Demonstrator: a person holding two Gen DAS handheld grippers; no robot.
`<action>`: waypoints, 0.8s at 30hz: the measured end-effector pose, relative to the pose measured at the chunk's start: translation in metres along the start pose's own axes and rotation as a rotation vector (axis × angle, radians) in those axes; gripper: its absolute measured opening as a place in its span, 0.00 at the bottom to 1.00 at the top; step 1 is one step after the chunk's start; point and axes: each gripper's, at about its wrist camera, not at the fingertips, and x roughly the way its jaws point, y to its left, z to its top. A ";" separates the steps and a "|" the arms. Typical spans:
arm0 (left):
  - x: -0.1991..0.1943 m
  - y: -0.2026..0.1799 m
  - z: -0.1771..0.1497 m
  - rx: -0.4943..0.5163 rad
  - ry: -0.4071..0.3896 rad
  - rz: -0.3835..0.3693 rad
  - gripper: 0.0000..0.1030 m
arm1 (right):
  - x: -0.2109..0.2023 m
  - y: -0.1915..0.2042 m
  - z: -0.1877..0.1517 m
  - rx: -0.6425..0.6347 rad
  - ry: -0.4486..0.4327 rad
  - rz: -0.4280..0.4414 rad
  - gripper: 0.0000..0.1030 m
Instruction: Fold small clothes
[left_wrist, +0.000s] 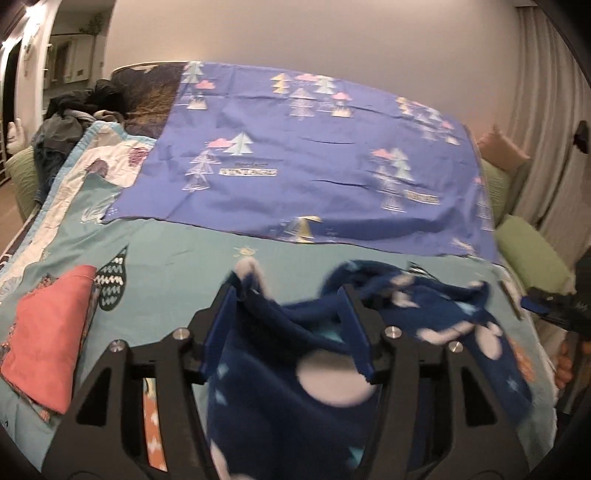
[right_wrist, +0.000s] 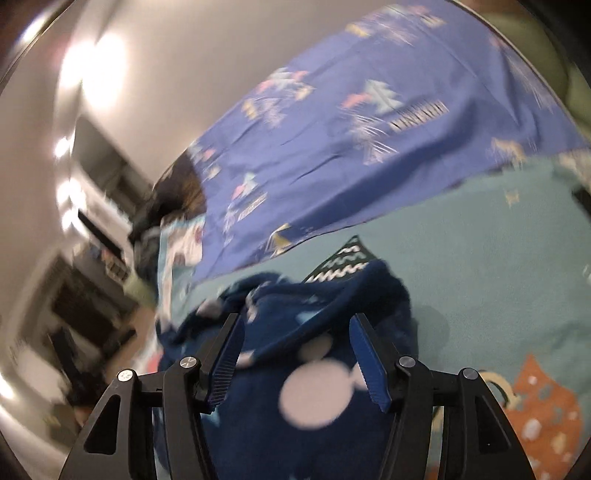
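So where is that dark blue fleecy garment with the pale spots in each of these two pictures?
Left wrist view: the dark blue spotted garment fills the bottom centre, bunched between the left gripper fingers and trailing right.
Right wrist view: the same garment sits bottom centre, lying between the right gripper fingers and heaped just beyond them.
Shared landmark: the purple sheet with tree prints spread behind it on the teal bedspread.

We see our left tool (left_wrist: 286, 295) spread wide, navy dotted fleece garment (left_wrist: 291, 398) bunched between its fingers, above the bed (left_wrist: 177, 258).
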 end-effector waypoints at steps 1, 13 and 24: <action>-0.003 -0.004 -0.003 0.017 0.011 -0.023 0.57 | 0.001 0.014 -0.007 -0.058 0.024 -0.021 0.59; 0.077 -0.069 -0.040 0.280 0.299 -0.016 0.41 | 0.107 0.059 -0.031 -0.218 0.281 -0.165 0.30; 0.160 0.004 -0.023 -0.024 0.287 0.134 0.45 | 0.150 -0.025 0.004 0.093 0.115 -0.145 0.30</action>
